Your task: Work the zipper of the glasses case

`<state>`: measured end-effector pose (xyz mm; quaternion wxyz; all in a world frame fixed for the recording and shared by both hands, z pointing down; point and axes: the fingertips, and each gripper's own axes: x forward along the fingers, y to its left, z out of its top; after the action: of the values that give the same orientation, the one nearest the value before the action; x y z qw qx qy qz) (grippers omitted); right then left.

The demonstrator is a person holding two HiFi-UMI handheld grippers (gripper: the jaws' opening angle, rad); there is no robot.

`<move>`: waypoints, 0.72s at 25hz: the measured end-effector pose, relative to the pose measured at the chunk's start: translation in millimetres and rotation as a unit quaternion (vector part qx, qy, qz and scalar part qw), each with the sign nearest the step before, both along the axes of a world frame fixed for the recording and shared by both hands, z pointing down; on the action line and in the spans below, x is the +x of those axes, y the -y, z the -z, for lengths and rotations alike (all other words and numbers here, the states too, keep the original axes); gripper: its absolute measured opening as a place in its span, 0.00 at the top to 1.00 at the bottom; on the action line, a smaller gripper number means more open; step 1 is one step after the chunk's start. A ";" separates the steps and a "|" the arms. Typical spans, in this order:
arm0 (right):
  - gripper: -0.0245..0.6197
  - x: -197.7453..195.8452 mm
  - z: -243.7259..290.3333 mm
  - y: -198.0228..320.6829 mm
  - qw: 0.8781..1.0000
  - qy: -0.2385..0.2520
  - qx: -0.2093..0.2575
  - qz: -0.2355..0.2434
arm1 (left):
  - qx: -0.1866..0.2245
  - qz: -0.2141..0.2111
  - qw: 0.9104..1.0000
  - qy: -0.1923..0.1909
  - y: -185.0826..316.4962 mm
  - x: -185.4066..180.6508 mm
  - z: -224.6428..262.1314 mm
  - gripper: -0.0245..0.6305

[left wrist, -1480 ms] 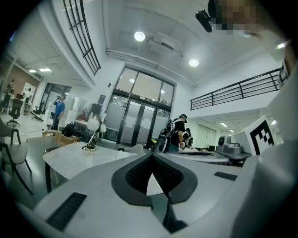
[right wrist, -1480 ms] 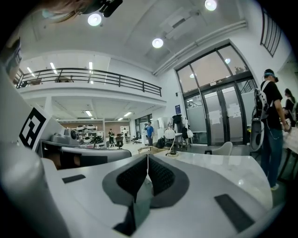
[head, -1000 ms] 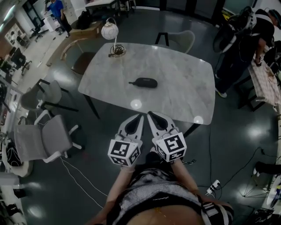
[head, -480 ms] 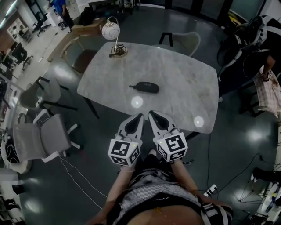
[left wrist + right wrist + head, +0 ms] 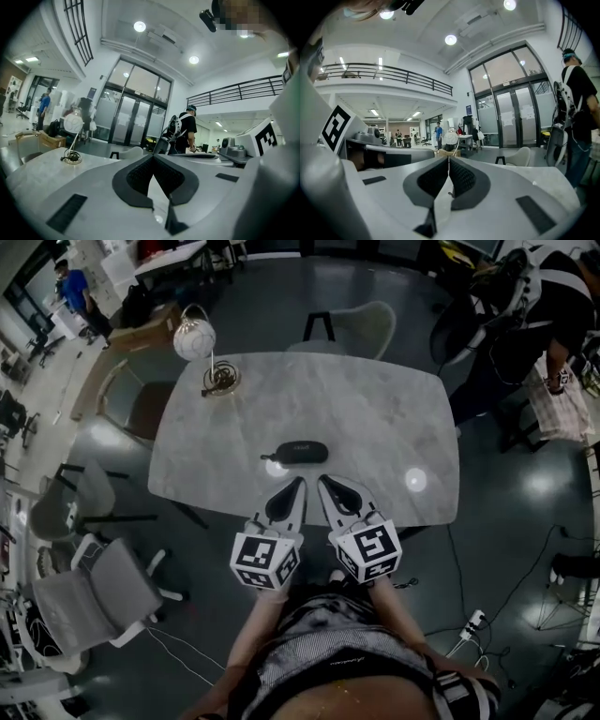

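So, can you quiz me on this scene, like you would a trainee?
1. True or false: a hand-held gripper holds the glasses case.
2. What stands at the table's far left corner? A) lamp B) laptop C) mug
3. Fill in: the left hand-held gripper and right hand-held gripper both have jaws ____.
Key: 1 false, it lies untouched on the table; 2 A; 3 shut.

Readable text: none | glasses case point(image 5: 295, 452), by the counter's point(image 5: 375, 418) near edge: faint mark on top, too small to read | cubes point(image 5: 265, 561) of left gripper point(image 5: 299, 485) and right gripper point(image 5: 323, 484): black-and-white square patterns, no letters | person's shirt point(image 5: 328, 652): thin line of print, illegible
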<state>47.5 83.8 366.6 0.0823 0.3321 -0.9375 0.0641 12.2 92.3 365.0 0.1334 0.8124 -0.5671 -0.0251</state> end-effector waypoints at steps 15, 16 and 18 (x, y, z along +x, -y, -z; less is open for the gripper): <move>0.87 -23.2 -9.0 63.7 0.994 -0.006 -0.007 -0.111 | -0.001 -0.124 0.991 -0.041 69.0 -24.4 -5.6 0.96; 0.87 -24.5 -9.9 65.9 0.993 -0.005 -0.008 -0.118 | 0.001 -0.133 0.990 -0.044 70.8 -25.9 -5.3 0.96; 0.87 -26.6 -12.1 70.9 0.991 -0.005 -0.008 -0.132 | 0.004 -0.148 0.988 -0.043 75.5 -29.1 -6.3 0.96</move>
<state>20.8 12.9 378.8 0.0808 0.4522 -0.8846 0.0805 -16.9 16.7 371.2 0.1570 0.8862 -0.4339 -0.0422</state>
